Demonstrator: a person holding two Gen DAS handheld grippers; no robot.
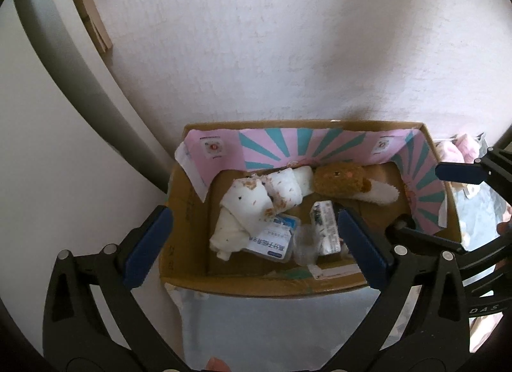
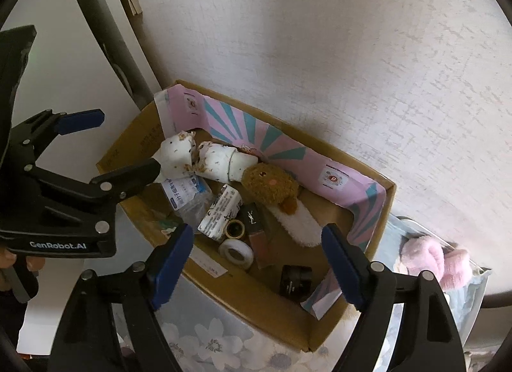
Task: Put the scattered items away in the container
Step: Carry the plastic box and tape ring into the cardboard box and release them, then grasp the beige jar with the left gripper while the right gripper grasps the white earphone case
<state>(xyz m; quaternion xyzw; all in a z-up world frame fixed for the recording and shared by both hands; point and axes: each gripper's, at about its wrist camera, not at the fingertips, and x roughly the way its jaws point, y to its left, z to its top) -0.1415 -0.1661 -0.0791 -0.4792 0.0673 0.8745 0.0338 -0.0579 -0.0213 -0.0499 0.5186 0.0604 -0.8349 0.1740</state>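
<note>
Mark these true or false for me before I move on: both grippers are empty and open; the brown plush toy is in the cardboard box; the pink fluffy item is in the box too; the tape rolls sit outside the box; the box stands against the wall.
1. Both the left gripper and the right gripper are open and hold nothing. True.
2. The brown plush toy lies inside the cardboard box. True.
3. The pink fluffy item is in the box. False: it lies outside, past the box's right wall.
4. The tape rolls sit outside the box. False: they rest on the box floor.
5. The box stands against the wall. True.
</note>
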